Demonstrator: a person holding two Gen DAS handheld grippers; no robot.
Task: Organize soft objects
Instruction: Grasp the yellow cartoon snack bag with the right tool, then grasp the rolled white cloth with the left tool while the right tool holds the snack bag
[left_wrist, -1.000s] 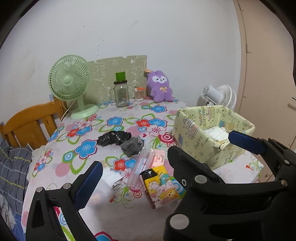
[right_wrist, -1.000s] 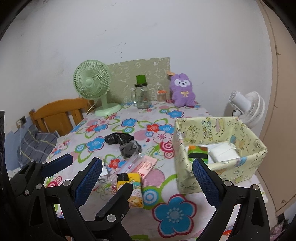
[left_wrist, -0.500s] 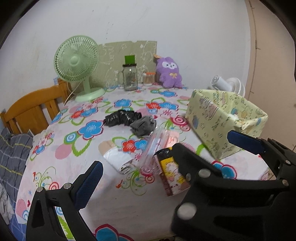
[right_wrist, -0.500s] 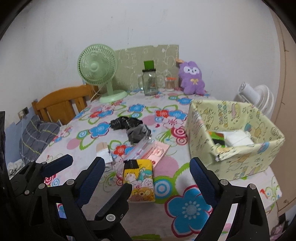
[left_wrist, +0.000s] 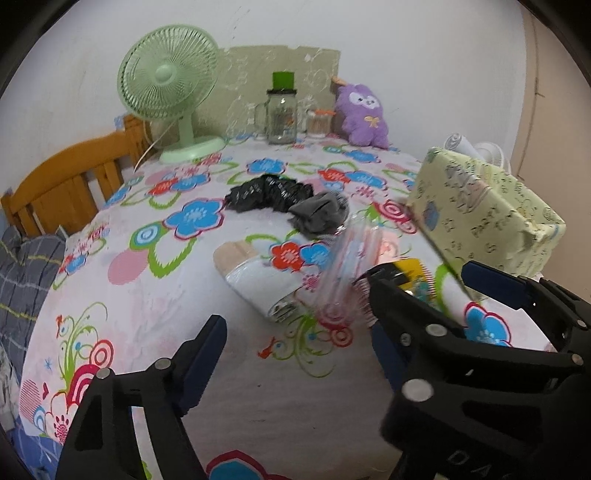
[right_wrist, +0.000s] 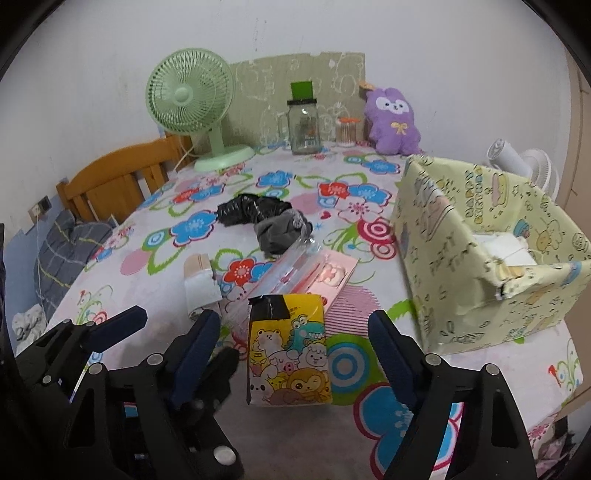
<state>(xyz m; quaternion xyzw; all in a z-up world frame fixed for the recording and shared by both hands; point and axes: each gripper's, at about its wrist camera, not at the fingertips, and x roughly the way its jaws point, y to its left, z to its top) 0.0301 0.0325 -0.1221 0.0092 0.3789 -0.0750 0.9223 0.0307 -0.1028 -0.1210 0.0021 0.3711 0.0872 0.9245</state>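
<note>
Both tongs hang low over the near edge of the desk (right_wrist: 369, 417), which is covered by a flowered cloth. The right tongs (right_wrist: 291, 334) stand wide, empty, and the yellow cartoon pouch (right_wrist: 288, 354) lies flat on the cloth between their blue-padded fingers, touching neither. The left tongs (left_wrist: 343, 299) are also wide and hold nothing; their left finger shows at 7 o'clock in the left wrist view, while the right tongs' black frame fills that view's 4 o'clock corner and hides most of the pouch there.

Just beyond the pouch, toward 12 o'clock, lies a clear zip bag (right_wrist: 295, 266) over a pink card (right_wrist: 332, 273). At its 9 o'clock side rests a white folded cloth pack (right_wrist: 201, 286) with a beige end. Farther back a grey sock bundle (right_wrist: 280, 230) touches a crumpled black plastic bag (right_wrist: 247, 210).

At 2 o'clock stands the yellow-green patterned box (right_wrist: 461, 266), open on top, holding white folded items (right_wrist: 506, 249) against its far side.

Along the wall at the desk's far edge stand a green fan (right_wrist: 188, 99), a glass jar with a green lid (right_wrist: 303, 125), a small jar (right_wrist: 347, 131) and a purple plush toy (right_wrist: 393, 120). A wooden chair (right_wrist: 114, 181) sits at 10 o'clock, and a white fan (right_wrist: 524, 162) behind the box.
</note>
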